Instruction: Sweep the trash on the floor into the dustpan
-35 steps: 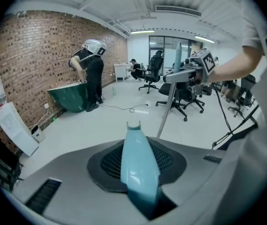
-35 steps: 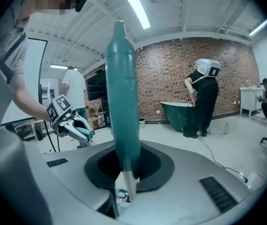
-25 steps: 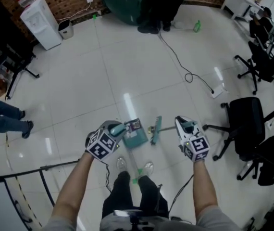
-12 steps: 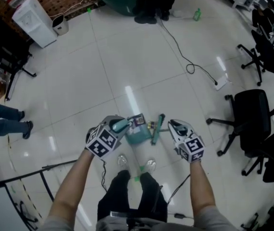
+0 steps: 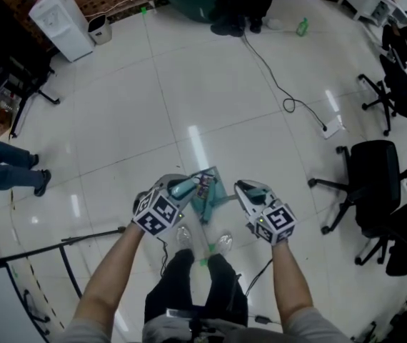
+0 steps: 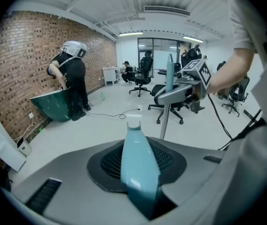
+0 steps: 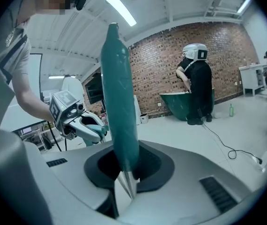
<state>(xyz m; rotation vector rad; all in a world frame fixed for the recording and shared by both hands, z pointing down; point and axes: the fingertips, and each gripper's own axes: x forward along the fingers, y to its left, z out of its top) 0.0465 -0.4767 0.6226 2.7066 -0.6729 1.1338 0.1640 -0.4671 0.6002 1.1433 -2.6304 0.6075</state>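
Note:
My left gripper (image 5: 184,189) is shut on the pale blue handle (image 6: 137,162) of the teal dustpan (image 5: 208,197), which rests on the white tile floor just ahead of my shoes. A small printed scrap of trash (image 5: 203,183) lies at the dustpan's far edge. My right gripper (image 5: 244,189) is shut on the dark teal broom handle (image 7: 119,102) and stands close to the right of the dustpan. Only a thin teal piece of the broom (image 5: 223,200) shows beside the pan; its head is hidden. In the left gripper view, the right gripper (image 6: 182,86) holds the upright pole.
A black office chair (image 5: 372,171) stands to the right, with more chairs beyond it. A black cable (image 5: 278,90) runs to a power strip (image 5: 332,128). A person stands at a green tub (image 5: 189,2) far ahead. A water dispenser (image 5: 65,20), someone's legs (image 5: 7,167) and a black stand (image 5: 68,252) are at the left.
My right gripper has moved left and nearer to the dustpan with the broom, whose head no longer shows. The left gripper and dustpan have stayed in place.

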